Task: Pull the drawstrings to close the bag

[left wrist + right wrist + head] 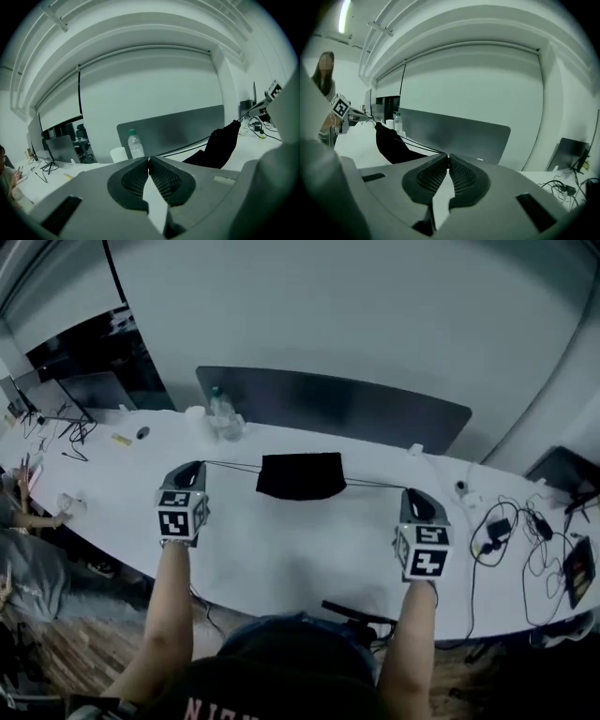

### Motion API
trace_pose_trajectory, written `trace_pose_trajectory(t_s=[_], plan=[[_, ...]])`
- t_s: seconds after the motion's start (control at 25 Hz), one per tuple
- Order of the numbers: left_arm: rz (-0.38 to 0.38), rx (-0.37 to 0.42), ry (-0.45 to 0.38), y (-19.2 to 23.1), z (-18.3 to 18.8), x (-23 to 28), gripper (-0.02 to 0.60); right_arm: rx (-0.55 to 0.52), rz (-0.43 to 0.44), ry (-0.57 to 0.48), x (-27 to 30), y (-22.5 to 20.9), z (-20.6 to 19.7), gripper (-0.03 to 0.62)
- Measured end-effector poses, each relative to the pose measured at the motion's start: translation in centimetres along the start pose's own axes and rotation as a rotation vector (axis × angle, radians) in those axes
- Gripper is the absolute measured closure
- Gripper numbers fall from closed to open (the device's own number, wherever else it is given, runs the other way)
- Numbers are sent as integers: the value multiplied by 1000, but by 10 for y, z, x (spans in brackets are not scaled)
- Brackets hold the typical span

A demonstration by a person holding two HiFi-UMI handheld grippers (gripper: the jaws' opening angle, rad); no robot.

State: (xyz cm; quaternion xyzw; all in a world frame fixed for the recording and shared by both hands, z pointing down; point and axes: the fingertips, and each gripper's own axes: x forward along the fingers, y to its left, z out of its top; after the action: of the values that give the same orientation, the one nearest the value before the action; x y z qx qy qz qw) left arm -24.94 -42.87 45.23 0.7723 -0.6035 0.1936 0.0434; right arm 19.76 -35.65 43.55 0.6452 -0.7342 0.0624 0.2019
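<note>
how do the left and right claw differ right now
The left claw sits farther across the table than the right claw. The left claw is nearest the water bottle, the right claw nearest the loose cables. Both are shut on a drawstring pulled taut from the black bag.

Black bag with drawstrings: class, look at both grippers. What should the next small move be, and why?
Probably draw the left gripper and right gripper a little further apart. Each is shut on a drawstring and both cords look taut, yet the top edge of the bag looks wide, not gathered.
</note>
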Motion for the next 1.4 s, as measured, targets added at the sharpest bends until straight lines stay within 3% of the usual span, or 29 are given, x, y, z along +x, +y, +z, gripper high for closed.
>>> trace_pose_trajectory(t_s=[1.4], plan=[[57,-13,-19,28,13,3,571,52,-128,0,-6,-46,11,586]])
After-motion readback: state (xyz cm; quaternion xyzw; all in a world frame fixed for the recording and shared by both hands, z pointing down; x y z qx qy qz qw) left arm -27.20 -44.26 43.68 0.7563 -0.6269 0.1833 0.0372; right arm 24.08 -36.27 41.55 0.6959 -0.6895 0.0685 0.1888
